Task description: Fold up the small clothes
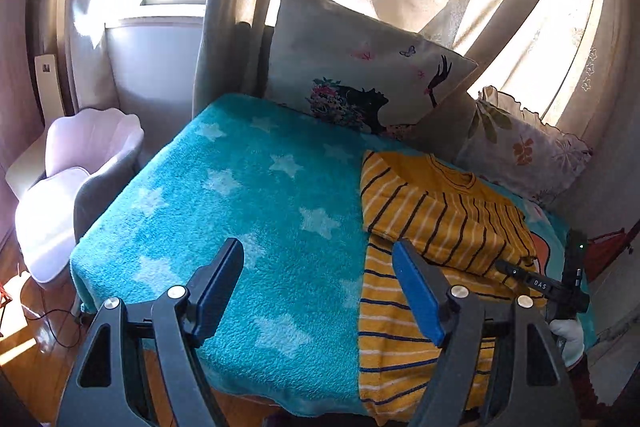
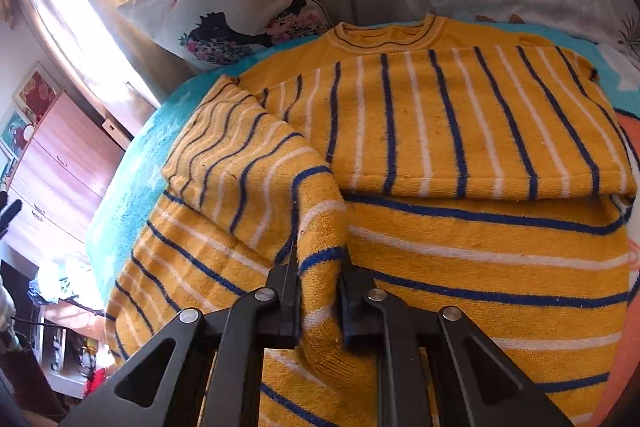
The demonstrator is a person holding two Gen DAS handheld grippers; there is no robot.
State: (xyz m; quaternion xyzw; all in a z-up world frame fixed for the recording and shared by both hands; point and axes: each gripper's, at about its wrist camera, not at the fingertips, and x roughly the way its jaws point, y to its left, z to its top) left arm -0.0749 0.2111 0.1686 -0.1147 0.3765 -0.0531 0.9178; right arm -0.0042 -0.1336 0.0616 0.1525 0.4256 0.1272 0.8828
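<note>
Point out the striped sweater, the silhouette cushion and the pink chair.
striped sweater [image 2: 460, 131]: right wrist view, folded upper panel.
silhouette cushion [image 1: 360, 67]: left wrist view, pale front face.
pink chair [image 1: 92, 135]: left wrist view, scalloped backrest.

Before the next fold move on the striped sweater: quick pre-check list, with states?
1. Right gripper shut on a fold of the yellow striped sweater: ok.
2. Left gripper open, nothing between its fingers: ok.
3. Left gripper over the sweater: not ok, it hangs mostly above the teal star blanket, beside the sweater's left edge.
4. Top part already folded over, collar visible: ok.
5. Sweater clear of the two pillows: ok.
6. Bottom hem lying flat: cannot tell, hidden behind the grippers.
</note>
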